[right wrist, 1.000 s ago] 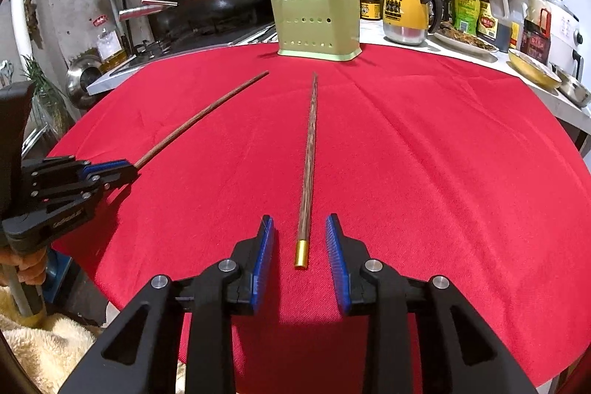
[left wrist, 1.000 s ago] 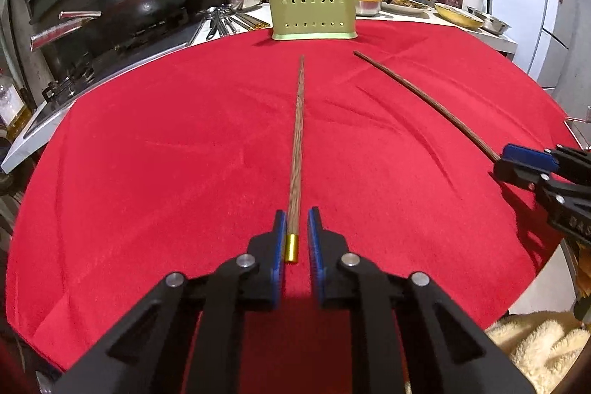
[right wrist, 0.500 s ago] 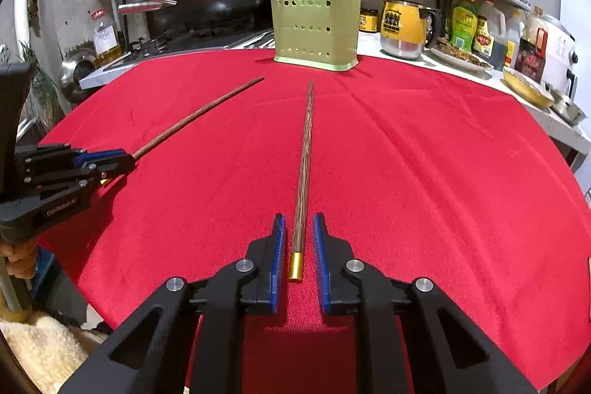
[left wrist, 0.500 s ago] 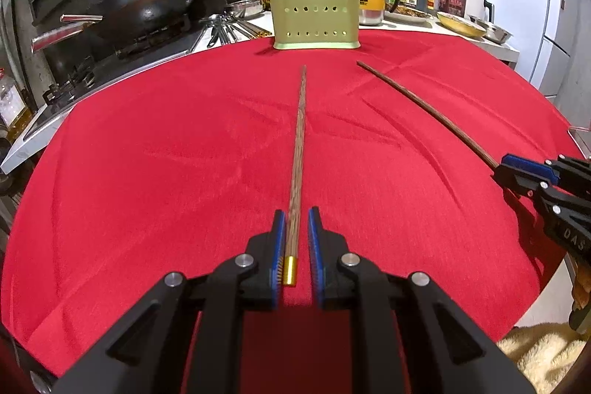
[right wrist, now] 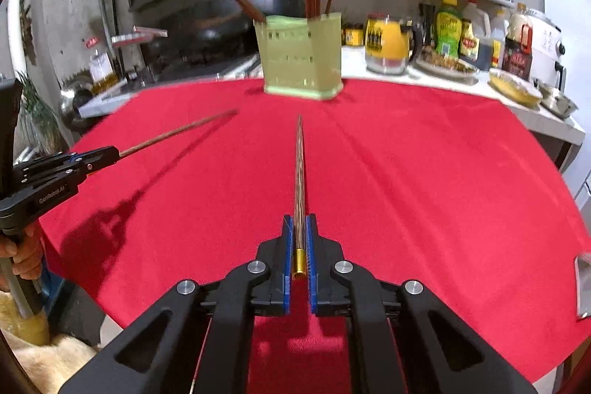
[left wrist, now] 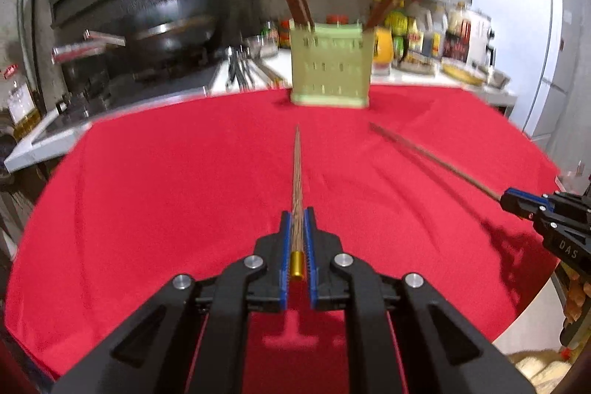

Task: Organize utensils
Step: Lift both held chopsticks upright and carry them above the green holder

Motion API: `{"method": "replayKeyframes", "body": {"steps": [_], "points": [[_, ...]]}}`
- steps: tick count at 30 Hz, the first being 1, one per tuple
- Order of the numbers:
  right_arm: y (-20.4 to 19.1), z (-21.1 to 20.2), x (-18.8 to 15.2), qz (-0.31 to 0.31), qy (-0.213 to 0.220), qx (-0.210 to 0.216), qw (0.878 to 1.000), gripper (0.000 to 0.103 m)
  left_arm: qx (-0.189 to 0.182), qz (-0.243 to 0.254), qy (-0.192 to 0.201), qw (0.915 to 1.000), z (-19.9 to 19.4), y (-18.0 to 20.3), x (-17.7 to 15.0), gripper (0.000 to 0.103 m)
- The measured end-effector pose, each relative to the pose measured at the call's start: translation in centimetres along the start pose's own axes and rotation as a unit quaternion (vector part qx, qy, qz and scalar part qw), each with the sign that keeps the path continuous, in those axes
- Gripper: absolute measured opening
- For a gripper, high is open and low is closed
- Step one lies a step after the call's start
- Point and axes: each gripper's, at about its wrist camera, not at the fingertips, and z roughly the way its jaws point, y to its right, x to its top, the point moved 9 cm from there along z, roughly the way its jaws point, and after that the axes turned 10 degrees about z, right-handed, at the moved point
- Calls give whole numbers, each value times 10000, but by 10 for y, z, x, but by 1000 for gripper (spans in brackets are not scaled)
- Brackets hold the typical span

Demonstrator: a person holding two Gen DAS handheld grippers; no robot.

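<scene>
My left gripper (left wrist: 296, 218) is shut on a brown chopstick (left wrist: 297, 172) with a gold end cap, held above the red cloth and pointing at the green perforated holder (left wrist: 330, 67). My right gripper (right wrist: 299, 222) is shut on a second brown chopstick (right wrist: 299, 165), also lifted and pointing at the holder (right wrist: 301, 58). Each gripper shows in the other's view: the right one (left wrist: 506, 200) with its chopstick (left wrist: 432, 159), the left one (right wrist: 114, 152) with its chopstick (right wrist: 177, 133). Several chopsticks stand in the holder.
The red cloth (right wrist: 424, 172) covers a round table. Behind the holder are a wok on a stove (left wrist: 166, 36), a yellow kettle (right wrist: 388, 43), sauce bottles (right wrist: 448, 28), bowls (right wrist: 517, 91) and a shelf of jars. A white towel (right wrist: 55, 357) lies low left.
Both grippers closed on their chopsticks and lifted them off the cloth. Both views have risen and tilted up, so the holder and the shelf stand higher in frame.
</scene>
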Motion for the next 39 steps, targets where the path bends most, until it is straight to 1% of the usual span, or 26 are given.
{"method": "replayKeyframes", "body": {"steps": [4, 7, 9, 14, 19, 24, 31, 34, 37, 39], "points": [[-7, -24, 34, 27, 375, 135, 9992, 7, 110, -58, 571, 9983, -30, -13, 34, 7], [-14, -40, 60, -33, 693, 158, 9975, 7, 149, -130, 935, 9954, -50, -22, 57, 7], [-19, -51, 76, -86, 907, 206, 9956, 7, 168, -162, 1105, 9936, -59, -26, 67, 7], [-33, -75, 112, -249, 1338, 303, 9902, 7, 164, -237, 1367, 9902, -72, -33, 85, 7], [-41, -86, 131, -335, 1540, 353, 9869, 7, 84, -266, 1540, 9877, -84, -35, 95, 7], [-46, -89, 145, -393, 1640, 336, 9851, 7, 30, -329, 1604, 9865, -88, -39, 98, 7], [-46, -82, 154, -397, 1628, 290, 9854, 7, 125, -291, 1607, 9865, -86, -40, 96, 7], [-43, -56, 145, -371, 1229, 282, 9913, 7, 222, -211, 1453, 9889, -79, -37, 91, 7], [-35, -29, 129, -324, 858, 193, 9956, 7, 188, -143, 1131, 9933, -64, -32, 80, 7], [-32, -19, 119, -290, 711, 144, 9969, 6, 125, -62, 890, 9959, -53, -26, 70, 7]]}}
